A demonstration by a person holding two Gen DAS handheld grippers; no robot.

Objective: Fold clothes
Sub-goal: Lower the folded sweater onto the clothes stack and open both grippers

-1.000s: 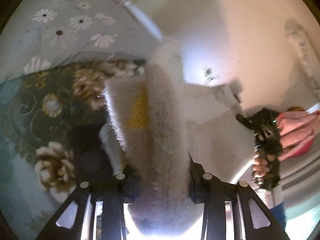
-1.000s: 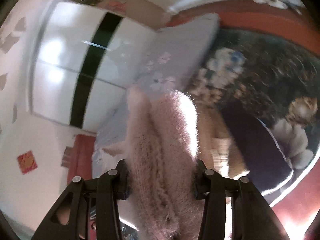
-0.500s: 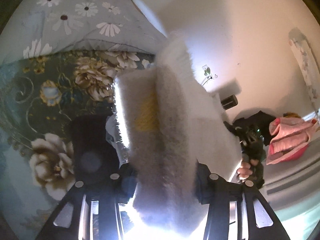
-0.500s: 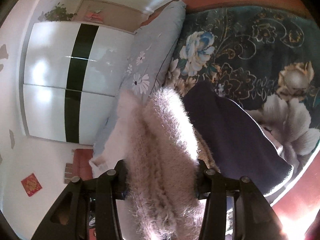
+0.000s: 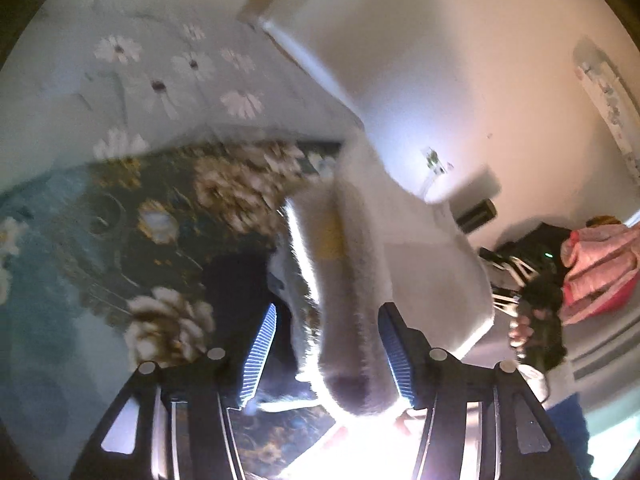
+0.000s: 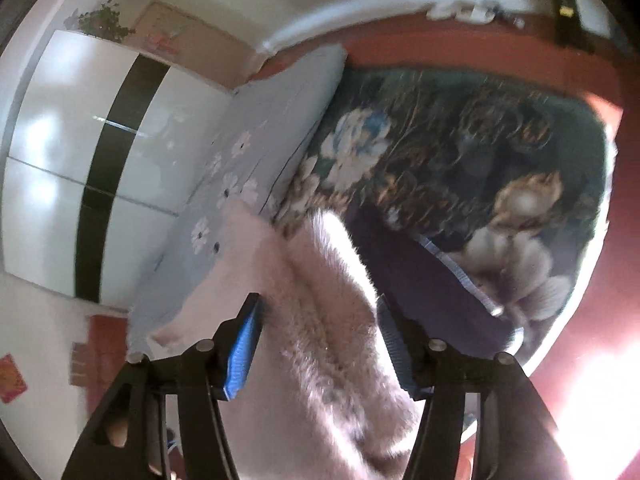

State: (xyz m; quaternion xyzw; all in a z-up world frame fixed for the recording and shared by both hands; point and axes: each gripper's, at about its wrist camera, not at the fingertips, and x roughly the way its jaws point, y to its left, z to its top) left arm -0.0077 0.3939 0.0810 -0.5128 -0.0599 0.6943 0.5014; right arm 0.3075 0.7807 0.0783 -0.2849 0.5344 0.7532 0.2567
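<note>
A fuzzy white knit sweater with a yellow patch hangs in the air over the bed. In the left wrist view my left gripper has its jaws parted, with blue pads showing and the sweater draped between them. In the right wrist view the sweater looks pinkish and lies between the parted jaws of my right gripper. The other gripper, held by a hand, shows at the right of the left wrist view.
A dark floral bedspread covers the bed, with a grey daisy-print pillow at its head. A dark navy garment lies on the bedspread. A white and black wardrobe stands behind. Pink clothes hang at the right.
Both grippers have opened: the jaws now stand apart around the sweater and the blue pads show. The views have swung and blurred with fast motion.
</note>
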